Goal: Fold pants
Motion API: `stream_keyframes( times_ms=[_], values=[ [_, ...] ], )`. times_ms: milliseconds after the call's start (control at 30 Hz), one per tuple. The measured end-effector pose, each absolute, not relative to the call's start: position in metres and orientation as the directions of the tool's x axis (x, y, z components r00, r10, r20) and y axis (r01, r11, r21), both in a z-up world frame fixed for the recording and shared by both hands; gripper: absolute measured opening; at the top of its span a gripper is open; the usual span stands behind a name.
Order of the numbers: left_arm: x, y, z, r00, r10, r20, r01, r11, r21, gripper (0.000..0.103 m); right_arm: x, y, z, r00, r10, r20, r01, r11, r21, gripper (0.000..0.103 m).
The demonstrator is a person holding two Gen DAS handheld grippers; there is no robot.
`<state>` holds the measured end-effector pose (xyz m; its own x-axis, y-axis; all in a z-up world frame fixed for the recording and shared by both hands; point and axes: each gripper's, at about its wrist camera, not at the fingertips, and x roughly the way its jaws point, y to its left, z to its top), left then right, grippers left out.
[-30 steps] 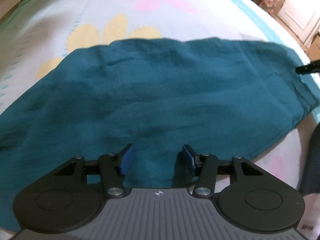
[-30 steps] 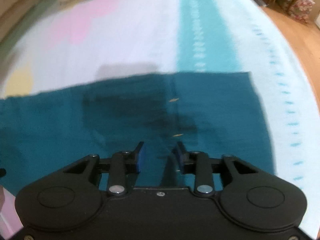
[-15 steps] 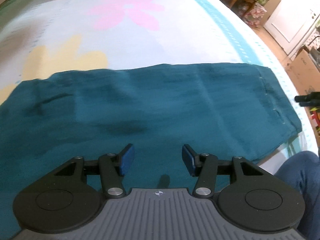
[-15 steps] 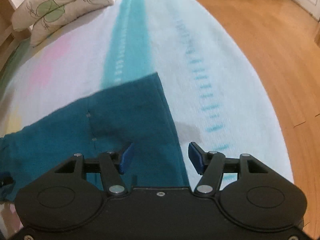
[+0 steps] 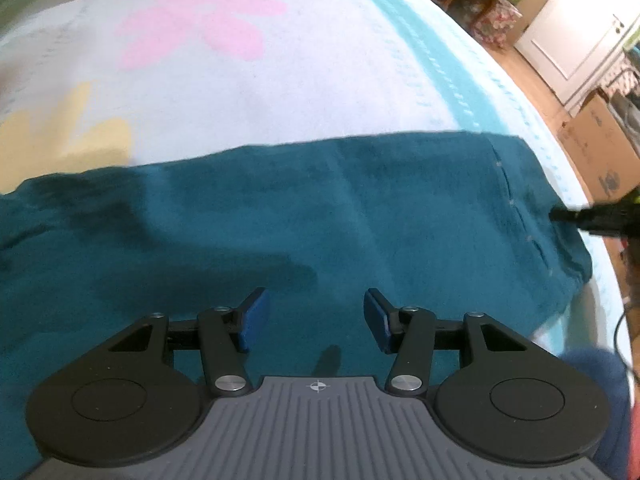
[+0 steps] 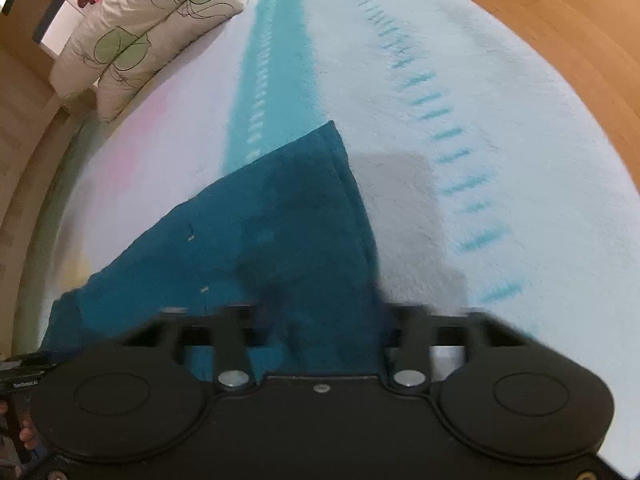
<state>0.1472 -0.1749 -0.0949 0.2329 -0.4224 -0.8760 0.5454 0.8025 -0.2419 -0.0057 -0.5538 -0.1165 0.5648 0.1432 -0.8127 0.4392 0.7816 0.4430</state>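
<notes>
Teal pants (image 5: pixel 320 216) spread flat across bed (image 5: pixel 280 92), one end near its right edge. Left gripper (image 5: pixel 315 318) hovering above them, fingers apart. Right gripper (image 6: pixel 324 320) just closing on that end, blurred; grip unclear.

bedspread (image 5: pixel 280 92) | pillows (image 6: pixel 132 36) | wooden floor (image 6: pixel 560 20) | cardboard box (image 5: pixel 596 148)

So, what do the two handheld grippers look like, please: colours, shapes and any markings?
The left gripper has a grey ribbed body with a small crosshair mark, black linkage arms with silver pivot screws, two round black side discs, and blue pads on its fingers. The right gripper has an all-black smooth body with the same discs and silver screws; its fingers are motion-blurred.
</notes>
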Motion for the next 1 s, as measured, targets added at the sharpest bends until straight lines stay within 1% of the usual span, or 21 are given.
stream_keyframes(
  times_ms=[133, 300, 433, 500, 567, 667, 833, 1000],
  values=[
    [0.163, -0.191, -0.101, 0.232, -0.430, -0.872, 0.495, 0.824, -0.275, 0.051, -0.010, -0.554, -0.102, 0.594, 0.137, -0.792, 0.441, 0.768, 0.464, 0.012],
    [0.180, -0.224, -0.105, 0.254, -0.419, -0.872, 0.512, 0.823, -0.246, 0.050, -0.009, -0.544, -0.068, 0.638, 0.127, -0.760, 0.408, 0.781, 0.473, 0.012],
    [0.188, -0.244, -0.124, 0.251, -0.361, -0.898, 0.514, 0.836, -0.192, 0.050, 0.002, -0.528, -0.039, 0.657, 0.120, -0.745, 0.380, 0.800, 0.464, 0.011],
    [0.186, -0.250, -0.122, 0.267, -0.347, -0.899, 0.538, 0.828, -0.160, 0.050, 0.011, -0.516, -0.024, 0.663, 0.121, -0.739, 0.356, 0.818, 0.453, 0.012],
    [0.184, -0.246, -0.116, 0.265, -0.359, -0.895, 0.545, 0.821, -0.168, 0.049, 0.021, -0.498, -0.008, 0.669, 0.128, -0.732, 0.325, 0.836, 0.442, 0.011],
    [0.186, -0.218, -0.101, 0.297, -0.377, -0.877, 0.517, 0.836, -0.184, 0.049, 0.040, -0.465, 0.015, 0.684, 0.158, -0.712, 0.262, 0.858, 0.441, 0.012],
    [0.192, -0.136, -0.081, 0.338, -0.352, -0.873, 0.421, 0.886, -0.195, 0.049, 0.079, -0.390, 0.043, 0.700, 0.254, -0.668, 0.134, 0.871, 0.472, 0.012],
    [0.180, -0.036, -0.073, 0.390, -0.284, -0.876, 0.308, 0.937, -0.167, 0.049, 0.118, -0.301, 0.037, 0.683, 0.389, -0.619, -0.007, 0.850, 0.526, 0.012]
  ],
)
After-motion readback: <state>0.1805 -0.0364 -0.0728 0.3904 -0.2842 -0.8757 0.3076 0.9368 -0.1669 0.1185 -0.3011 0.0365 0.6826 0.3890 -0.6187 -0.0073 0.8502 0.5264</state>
